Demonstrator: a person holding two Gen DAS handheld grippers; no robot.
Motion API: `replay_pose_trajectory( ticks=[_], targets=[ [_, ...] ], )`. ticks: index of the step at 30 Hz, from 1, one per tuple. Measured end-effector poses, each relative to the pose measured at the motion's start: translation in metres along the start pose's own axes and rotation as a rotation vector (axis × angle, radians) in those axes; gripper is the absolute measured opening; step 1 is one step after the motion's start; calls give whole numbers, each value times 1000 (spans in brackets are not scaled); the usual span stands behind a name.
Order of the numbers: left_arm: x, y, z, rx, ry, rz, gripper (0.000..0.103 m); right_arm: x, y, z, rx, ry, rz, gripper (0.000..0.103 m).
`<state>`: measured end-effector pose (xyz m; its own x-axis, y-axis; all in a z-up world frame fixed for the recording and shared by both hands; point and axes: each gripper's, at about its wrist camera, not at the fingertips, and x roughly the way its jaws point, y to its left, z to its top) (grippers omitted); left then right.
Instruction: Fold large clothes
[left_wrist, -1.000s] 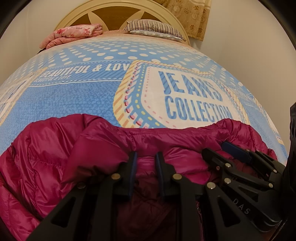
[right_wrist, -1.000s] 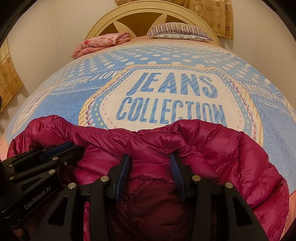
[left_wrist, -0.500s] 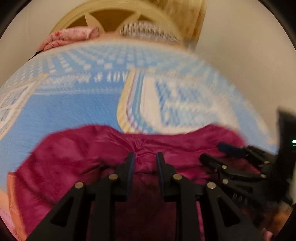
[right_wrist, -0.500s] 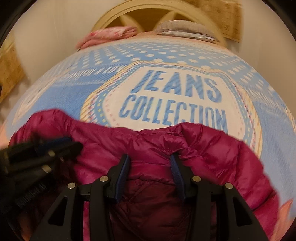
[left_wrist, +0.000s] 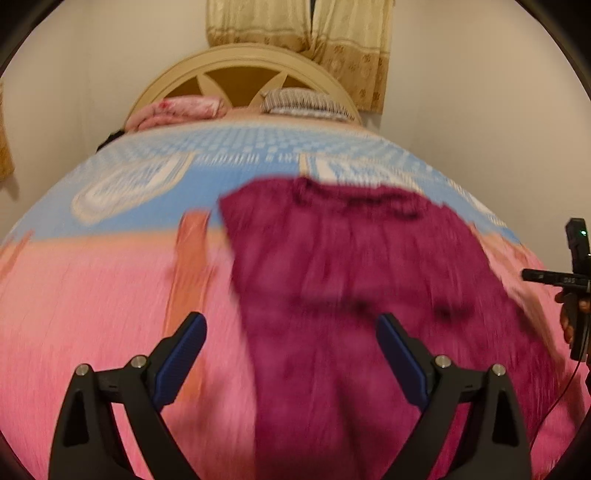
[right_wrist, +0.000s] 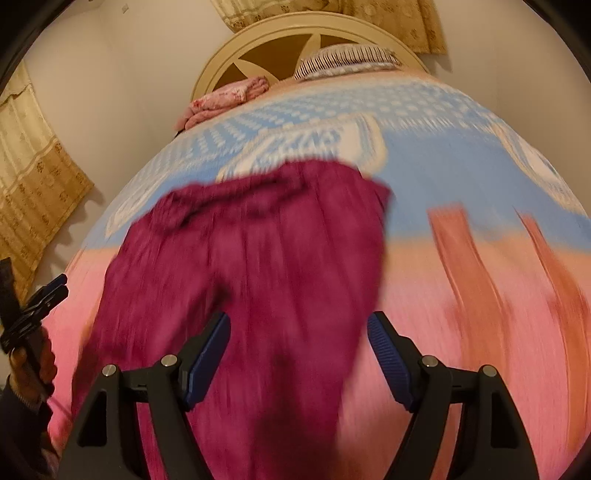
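Note:
A magenta puffer jacket (left_wrist: 351, 295) lies flat along the bed, seen blurred in both views; in the right wrist view the jacket (right_wrist: 251, 266) runs from the blue bedspread down over the pink sheet. My left gripper (left_wrist: 291, 354) is open and empty above the jacket's near left edge. My right gripper (right_wrist: 299, 354) is open and empty above the jacket's near right part. The right gripper also shows at the right edge of the left wrist view (left_wrist: 572, 284), and the left gripper at the left edge of the right wrist view (right_wrist: 33, 310).
The blue printed bedspread (left_wrist: 147, 184) covers the far half of the bed, a pink sheet (left_wrist: 74, 314) the near half. A folded pink blanket (left_wrist: 177, 110) and striped pillow (left_wrist: 303, 101) lie by the cream headboard (left_wrist: 240, 70). Curtains hang behind.
Both grippers have let go of the jacket, opened wide and pulled back and up. The jacket now lies stretched on the bed; the frames are motion-blurred.

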<state>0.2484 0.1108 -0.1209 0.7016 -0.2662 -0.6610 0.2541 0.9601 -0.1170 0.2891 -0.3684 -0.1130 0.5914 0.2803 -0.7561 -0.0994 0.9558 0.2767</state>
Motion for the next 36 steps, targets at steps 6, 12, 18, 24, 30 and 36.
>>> replay_pose_trajectory(
  ticks=[6, 12, 18, 24, 30, 36],
  targets=[
    [-23, 9, -79, -62, 86, -26, 95, -64, -17, -102, 133, -21, -5, 77],
    [-33, 0, -118, -125, 133, -81, 95, -83, -23, -164, 239, 15, 22, 77],
    [-32, -11, -129, -85, 137, -68, 96, -87, -10, -190, 227, 12, 57, 77],
    [-26, -12, -136, -139, 179, -112, 94, -92, -5, -201, 238, -9, 82, 63],
    [-29, -13, -142, -132, 190, -188, 64, -88, 5, -209, 198, 19, 119, 39],
    [-62, -22, -134, -59, 113, -236, 8, -90, 9, -210, 205, 32, 193, 8]
  ],
)
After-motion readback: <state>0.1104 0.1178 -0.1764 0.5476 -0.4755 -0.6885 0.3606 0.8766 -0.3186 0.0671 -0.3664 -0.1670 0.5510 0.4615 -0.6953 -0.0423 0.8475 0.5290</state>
